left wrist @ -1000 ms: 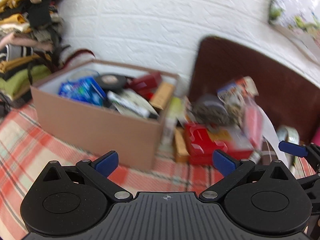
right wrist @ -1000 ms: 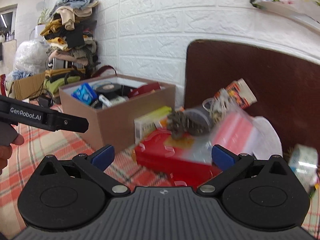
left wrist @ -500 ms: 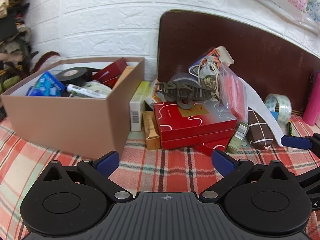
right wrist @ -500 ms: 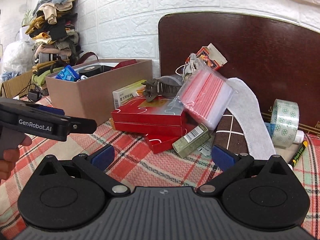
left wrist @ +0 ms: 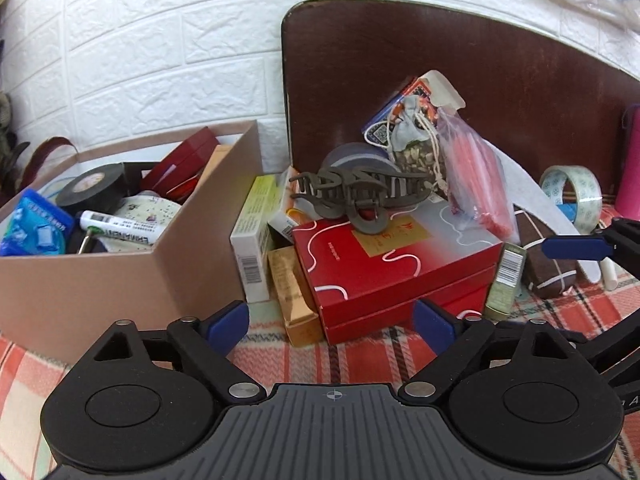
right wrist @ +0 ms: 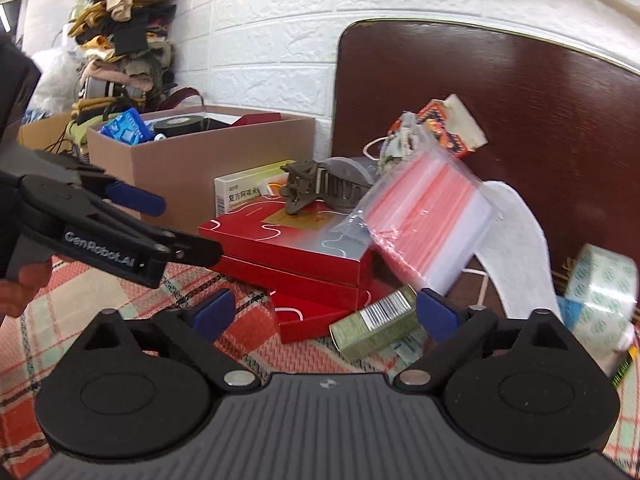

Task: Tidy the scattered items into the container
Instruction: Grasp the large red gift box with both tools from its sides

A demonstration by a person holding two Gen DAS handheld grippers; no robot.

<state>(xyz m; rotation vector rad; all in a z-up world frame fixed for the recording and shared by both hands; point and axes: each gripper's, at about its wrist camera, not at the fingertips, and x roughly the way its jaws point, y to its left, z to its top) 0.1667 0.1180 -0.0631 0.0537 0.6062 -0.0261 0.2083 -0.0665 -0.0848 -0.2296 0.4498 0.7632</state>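
Note:
A brown cardboard box holds black tape, a blue pack and other items. To its right, stacked red boxes carry a grey hair claw and a red-striped plastic bag. A small green box leans beside them. My left gripper is open and empty, close in front of the red boxes. My right gripper is open and empty, close to the green box.
A white-green carton and a tan carton stand between box and stack. A clear tape roll, a white insole and a pink bottle lie right. A dark headboard stands behind. Clothes pile left.
Both grippers have moved forward toward the pile of red boxes, which now looms larger. Both stay open and empty.

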